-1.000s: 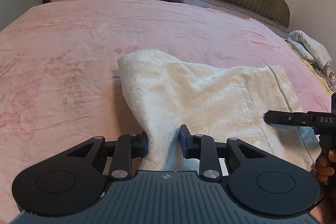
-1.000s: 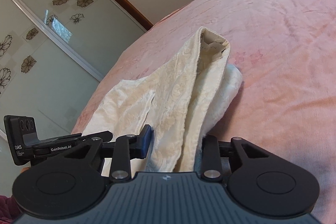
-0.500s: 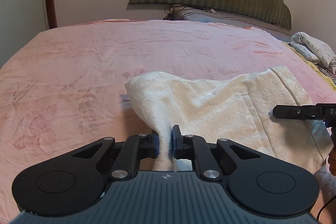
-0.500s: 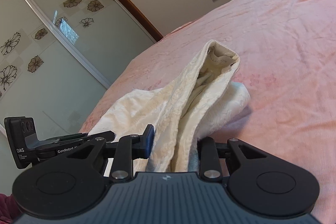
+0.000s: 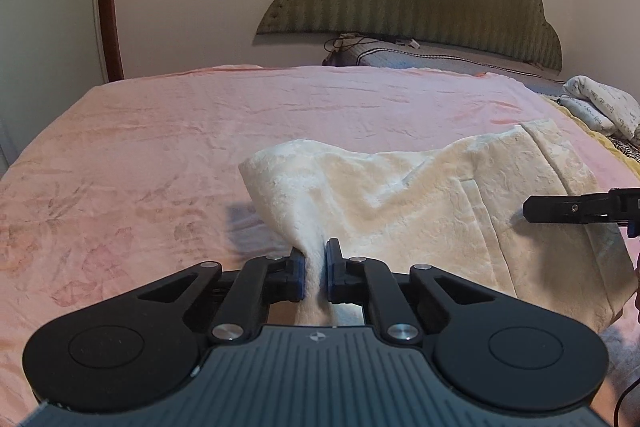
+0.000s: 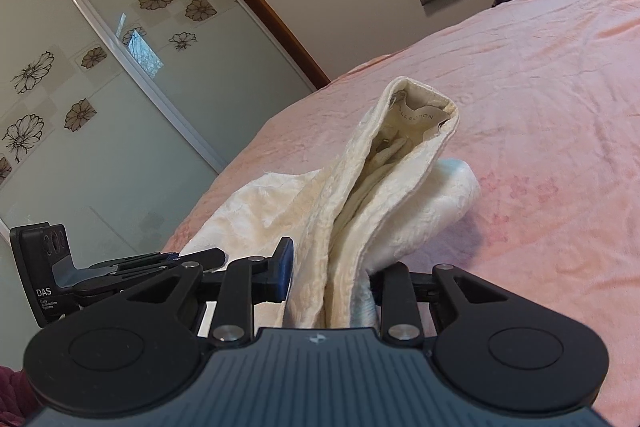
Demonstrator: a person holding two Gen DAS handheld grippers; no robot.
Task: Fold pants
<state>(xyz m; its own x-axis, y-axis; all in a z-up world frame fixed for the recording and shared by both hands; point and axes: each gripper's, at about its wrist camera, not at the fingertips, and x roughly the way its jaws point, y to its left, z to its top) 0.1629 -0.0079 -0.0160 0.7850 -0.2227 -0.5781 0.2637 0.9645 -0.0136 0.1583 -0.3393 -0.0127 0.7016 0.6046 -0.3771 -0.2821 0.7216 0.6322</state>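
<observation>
The left gripper (image 5: 315, 275) and right gripper (image 6: 334, 277), 2 in all, each pinch the near edge of the cream pants (image 5: 420, 195), raised off the pink bedspread (image 5: 200, 139). They look partly folded; laying over remains.

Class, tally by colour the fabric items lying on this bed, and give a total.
Cream: 1, the pants
Pink: 1, the bedspread
White with print: 1, a bundled cloth
Blue-grey: 1, a pillow
Total: 4
</observation>
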